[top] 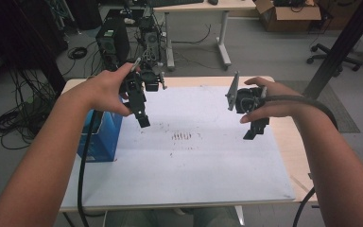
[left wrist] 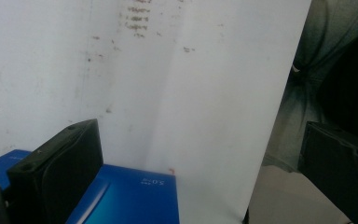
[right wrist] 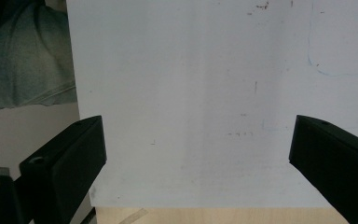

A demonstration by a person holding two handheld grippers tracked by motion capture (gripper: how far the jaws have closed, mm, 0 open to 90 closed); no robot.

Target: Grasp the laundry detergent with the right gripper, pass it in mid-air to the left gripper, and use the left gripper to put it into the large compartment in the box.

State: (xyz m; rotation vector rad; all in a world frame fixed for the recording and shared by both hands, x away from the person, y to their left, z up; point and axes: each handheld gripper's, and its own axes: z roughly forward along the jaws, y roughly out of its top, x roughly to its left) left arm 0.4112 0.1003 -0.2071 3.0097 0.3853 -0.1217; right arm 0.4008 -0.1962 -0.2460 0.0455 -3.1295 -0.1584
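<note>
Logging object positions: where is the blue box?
In the high view, the blue box sits at the white sheet's left edge, below the left gripper.

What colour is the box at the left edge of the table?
The box is blue, clearest in the left gripper view, with small white print on top.

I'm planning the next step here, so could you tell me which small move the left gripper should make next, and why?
Probably lower the left gripper toward the blue box, turning left. Its jaws stand wide apart with nothing between them, and it hovers above the white board just right of the box, the nearest thing to it. The right gripper, also open, hangs farther off.
</note>
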